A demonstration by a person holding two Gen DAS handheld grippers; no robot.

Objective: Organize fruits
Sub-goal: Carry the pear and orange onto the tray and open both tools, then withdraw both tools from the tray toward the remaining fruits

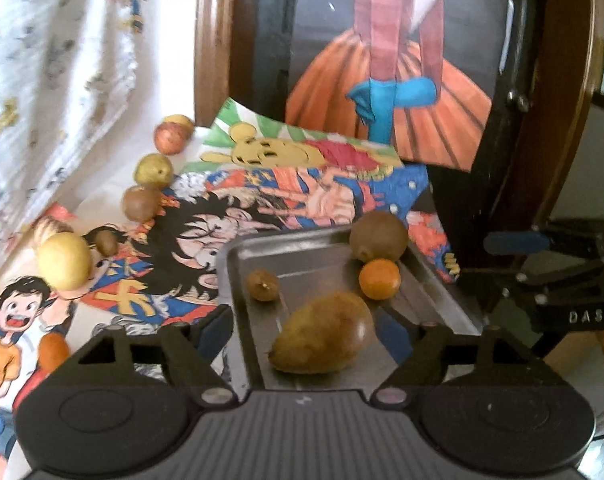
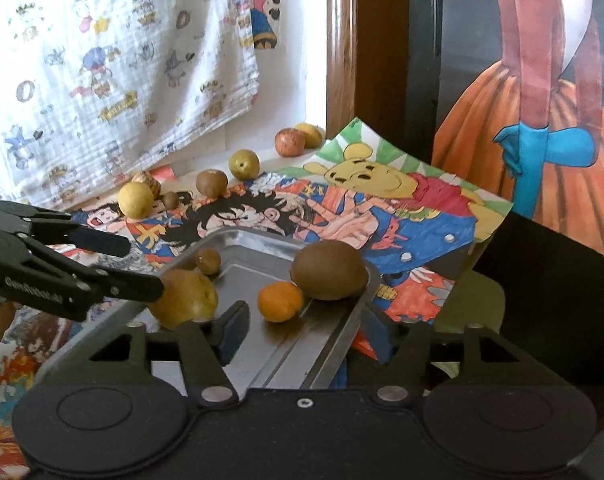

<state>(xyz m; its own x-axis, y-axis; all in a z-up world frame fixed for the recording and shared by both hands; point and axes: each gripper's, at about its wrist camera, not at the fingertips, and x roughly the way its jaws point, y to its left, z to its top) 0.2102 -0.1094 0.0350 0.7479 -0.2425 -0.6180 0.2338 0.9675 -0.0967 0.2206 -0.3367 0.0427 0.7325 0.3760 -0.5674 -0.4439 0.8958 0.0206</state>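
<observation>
Metal tray (image 1: 237, 256) on the cartoon-print cloth (image 1: 261, 196) holds four fruits: a brownish-yellow pear (image 1: 324, 334), a small orange (image 1: 380, 279), a brown kiwi (image 1: 378, 236) at the far rim, and a small brown fruit (image 1: 263, 285). Left gripper (image 1: 304, 330) stands with jaws wide around the pear, contact unclear. Right gripper (image 2: 306, 330) jaws wide, empty, straddling the tray's near edge.

Orange citrus (image 2: 279, 302), brown kiwi (image 2: 329, 270), silver tray (image 2: 261, 242).
</observation>
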